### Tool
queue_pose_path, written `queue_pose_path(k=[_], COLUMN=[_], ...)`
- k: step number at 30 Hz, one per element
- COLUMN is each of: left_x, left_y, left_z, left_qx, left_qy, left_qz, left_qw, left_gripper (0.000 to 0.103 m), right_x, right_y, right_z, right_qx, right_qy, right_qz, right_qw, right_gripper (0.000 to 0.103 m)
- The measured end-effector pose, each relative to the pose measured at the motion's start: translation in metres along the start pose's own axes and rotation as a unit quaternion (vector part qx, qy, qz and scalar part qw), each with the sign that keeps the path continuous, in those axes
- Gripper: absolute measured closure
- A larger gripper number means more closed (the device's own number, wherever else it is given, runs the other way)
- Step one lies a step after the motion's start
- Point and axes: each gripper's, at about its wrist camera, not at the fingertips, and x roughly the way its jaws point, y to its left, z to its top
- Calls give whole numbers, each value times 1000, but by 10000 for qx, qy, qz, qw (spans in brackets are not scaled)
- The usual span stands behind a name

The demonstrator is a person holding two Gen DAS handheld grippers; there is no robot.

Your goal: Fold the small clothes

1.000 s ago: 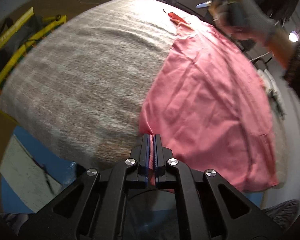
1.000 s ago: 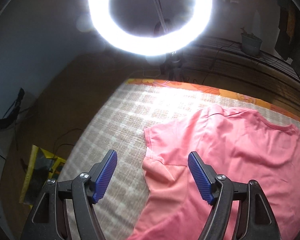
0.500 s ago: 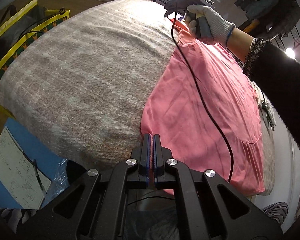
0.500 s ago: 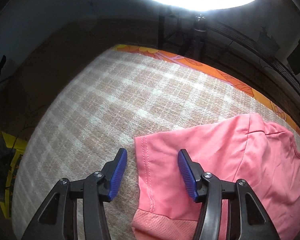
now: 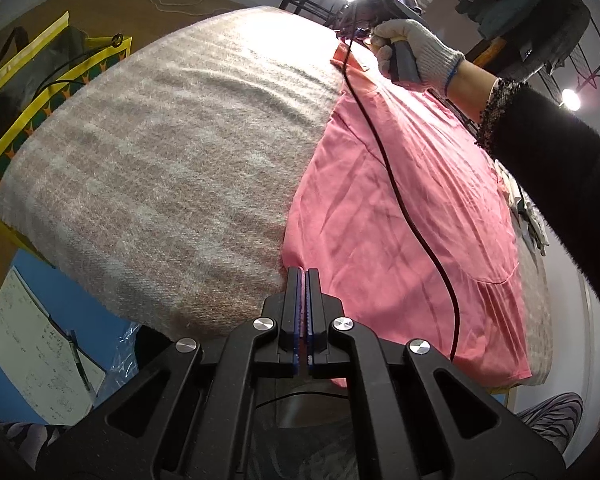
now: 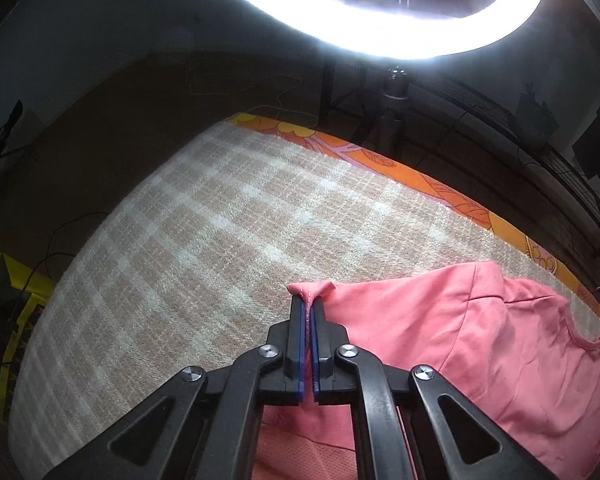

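A pink T-shirt (image 5: 400, 208) lies spread flat on a beige checked blanket (image 5: 180, 160). My left gripper (image 5: 304, 274) is shut at the shirt's near bottom corner, with pink cloth running in under its jaws. In the right wrist view my right gripper (image 6: 310, 304) is shut on the sleeve hem, and a small bunch of pink cloth (image 6: 310, 290) sticks out past its tips. The rest of the shirt (image 6: 480, 340) spreads to the right. In the left wrist view, a gloved hand (image 5: 416, 56) holds that right gripper at the shirt's far end.
A black cable (image 5: 404, 208) trails across the shirt. A ring light (image 6: 380, 20) on a stand glares beyond the far edge. An orange patterned sheet (image 6: 420, 184) borders the blanket (image 6: 220, 240). A yellow bag (image 5: 40, 92) and a notebook (image 5: 40, 360) lie on the floor at left.
My right gripper came down over the sleeve and closed its wide jaws on the hem. My left gripper stayed shut at the bottom corner.
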Motion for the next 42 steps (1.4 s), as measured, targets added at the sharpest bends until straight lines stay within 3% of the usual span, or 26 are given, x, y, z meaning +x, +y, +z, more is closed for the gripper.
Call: queue_pose_path(k=[10,20,26,31,35,40,42], left_x=[-10,-21,-24,-19,-7,6,7], left_y=[-17,-63,-107,-145,-165,-175,-178], left_z=[0,-6,-18,-34,-49,-57,-59], left_qx=[250,952,1523,2025,2347,2478,2562], left_qy=[-167,-392,-404,-224,78,290,284], left_qz=[-3,-38,-287,-588,-700,-684,-643], left_qw=[9995,9947,9871,9773,9695,9660,9641], left_gripper=[103,103,103,103,103,103,103], right_x=[-37,-64,-92,-109,-107,-100,-97], right_y=[-32,-66,-117,-183,-233,-267,-277], right_z=[0,-3,-22,-56,-90,-109,-111], right_qx=[389,670,955,1413,1711,1974,2088], right_qy=[-403,-719,-1021,-1154,-985,-850,-752], right_qz=[348,556,696,676,486,291,132], right_qw=[9978,9936,9877,9809,9791,9762,9750], right_gripper=[103,103,103,103,103,103,95])
